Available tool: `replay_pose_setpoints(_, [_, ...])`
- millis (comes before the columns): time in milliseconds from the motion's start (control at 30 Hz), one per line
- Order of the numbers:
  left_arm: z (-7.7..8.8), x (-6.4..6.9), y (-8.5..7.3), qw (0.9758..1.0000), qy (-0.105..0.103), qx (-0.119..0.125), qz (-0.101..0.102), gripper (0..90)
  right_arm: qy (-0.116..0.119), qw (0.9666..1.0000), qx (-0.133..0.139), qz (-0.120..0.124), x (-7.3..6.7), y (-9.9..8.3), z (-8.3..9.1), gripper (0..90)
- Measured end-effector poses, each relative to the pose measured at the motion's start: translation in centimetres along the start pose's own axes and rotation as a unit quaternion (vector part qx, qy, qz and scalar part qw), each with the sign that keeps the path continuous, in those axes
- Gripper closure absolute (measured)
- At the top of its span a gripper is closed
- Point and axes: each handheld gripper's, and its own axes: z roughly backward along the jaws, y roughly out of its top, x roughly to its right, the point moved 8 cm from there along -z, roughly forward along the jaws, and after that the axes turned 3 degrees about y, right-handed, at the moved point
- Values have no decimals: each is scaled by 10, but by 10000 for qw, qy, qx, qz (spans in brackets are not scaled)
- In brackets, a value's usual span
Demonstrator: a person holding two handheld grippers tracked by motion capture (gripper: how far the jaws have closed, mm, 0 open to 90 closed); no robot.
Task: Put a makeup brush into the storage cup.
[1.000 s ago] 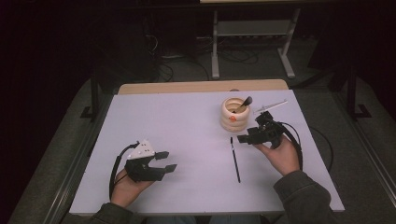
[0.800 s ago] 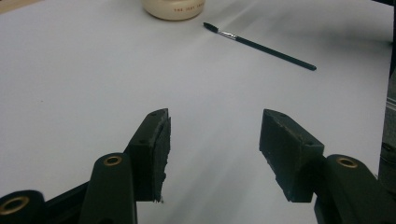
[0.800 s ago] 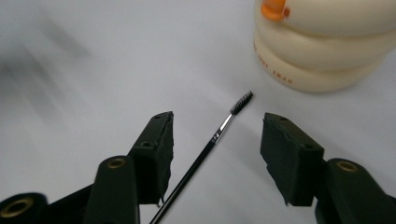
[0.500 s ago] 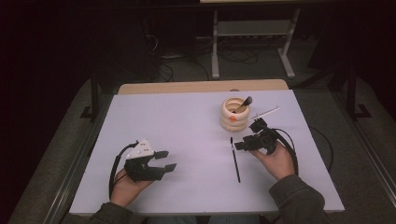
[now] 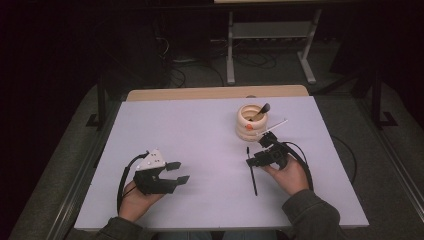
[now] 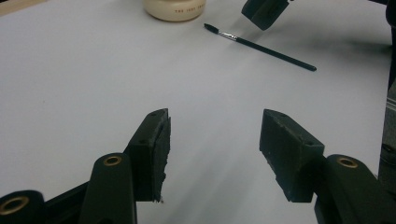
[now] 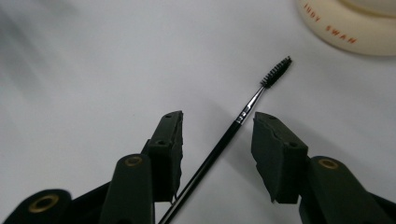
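A thin black brush with a spiral bristle tip (image 7: 219,144) lies flat on the white table, also seen as a dark stick (image 5: 251,170) and at the far side (image 6: 261,42) of the left gripper view. My right gripper (image 7: 215,140) is low over it, jaws on either side of the handle and just closing, pads not touching it. A cream ribbed cup (image 5: 251,122) with a dark-tipped tool inside stands just beyond. My left gripper (image 5: 176,172) rests open at the front left, nothing between its fingers (image 6: 154,149).
A white stick (image 5: 274,127) lies beside the cup on its right. The white table sheet (image 5: 190,135) is bare between the two grippers. A wooden strip runs along the far edge; a metal stand (image 5: 270,45) is on the dark floor behind.
My right gripper has moved down and toward me from beside the cup to the black brush, and its jaws have narrowed. The left gripper has not moved.
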Motion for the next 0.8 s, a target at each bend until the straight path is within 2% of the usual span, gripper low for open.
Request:
replay_pose_setpoints(333, [0, 0, 0, 10000, -5, 7, 8, 426, -211, 9989, -419, -81, 5, -6, -19, 617])
replay_pose_setpoints(500, [0, -1, 0, 10000, 14, 3, 14, 426, -310, 9983, -496, -60, 4, -6, -23, 662])
replay_pose_setpoints(533, [0, -1, 0, 10000, 16, 17, 37, 426, -370, 9980, -512, -43, 4, -5, -23, 676])
replay_pose_setpoints(567, [0, -1, 0, 10000, 26, 18, 33, 426, -562, 9964, -627, 88, 3, -5, -24, 699])
replay_pose_setpoints(633, [-1, -1, 0, 10000, 28, 15, 29, 426, -803, 9941, -696, 209, 1, -4, -25, 713])
replay_pose_setpoints(667, [-1, -1, 0, 10000, 28, 15, 29, 427, -803, 9941, -696, 209, 1, -4, -25, 713])
replay_pose_setpoints(700, [-1, -1, 0, 10000, 26, 6, 19, 426, -1005, 9909, -821, 344, -2, -3, -27, 725])
replay_pose_setpoints(800, [-2, 0, -1, 10000, 18, -9, 18, 427, -1080, 9899, -833, 374, -4, -1, -29, 778])
